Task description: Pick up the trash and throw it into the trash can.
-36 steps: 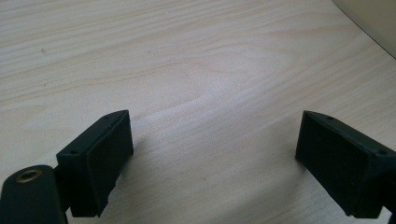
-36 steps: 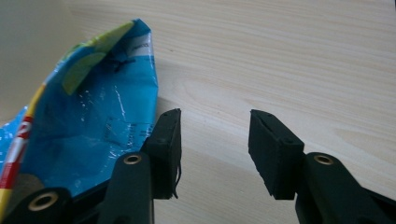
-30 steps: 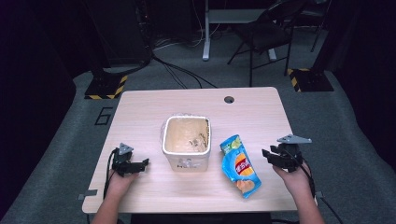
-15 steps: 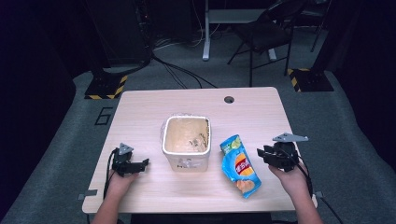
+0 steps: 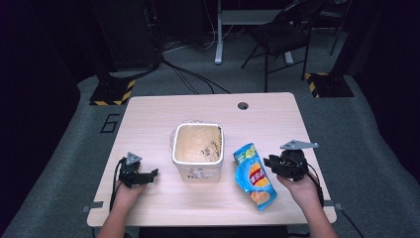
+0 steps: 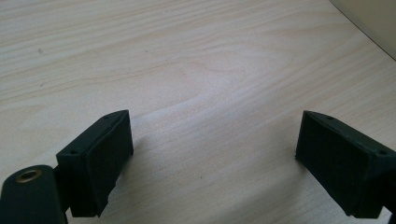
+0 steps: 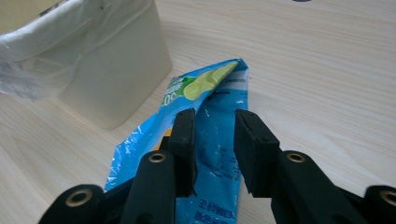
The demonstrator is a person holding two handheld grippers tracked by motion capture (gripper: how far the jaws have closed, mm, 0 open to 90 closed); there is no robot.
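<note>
A blue chip bag [image 5: 255, 176] with a lime picture lies flat on the wooden table [image 5: 158, 114], just right of a cream tub [image 5: 197, 171] lined with clear plastic. My right gripper [image 5: 271, 162] is at the bag's right edge. In the right gripper view its jaws stand a small gap apart over the bag [image 7: 210, 88], right gripper [image 7: 212, 116] open, with blue foil showing between them. The tub [image 7: 112, 79] rises to the left there. My left gripper [image 5: 151, 173] rests low at the table's front left, wide open over bare wood, left gripper [image 6: 212, 126] holding nothing.
A round cable hole [image 5: 242, 105] sits near the table's far edge. Beyond the table are a black chair [image 5: 277, 34], floor cables and yellow-black striped bases [image 5: 111, 92]. The tub's corner [image 6: 373, 18] shows at the upper right of the left gripper view.
My right gripper has slid left to the chip bag's edge. The left gripper, bag and tub have stayed put.
</note>
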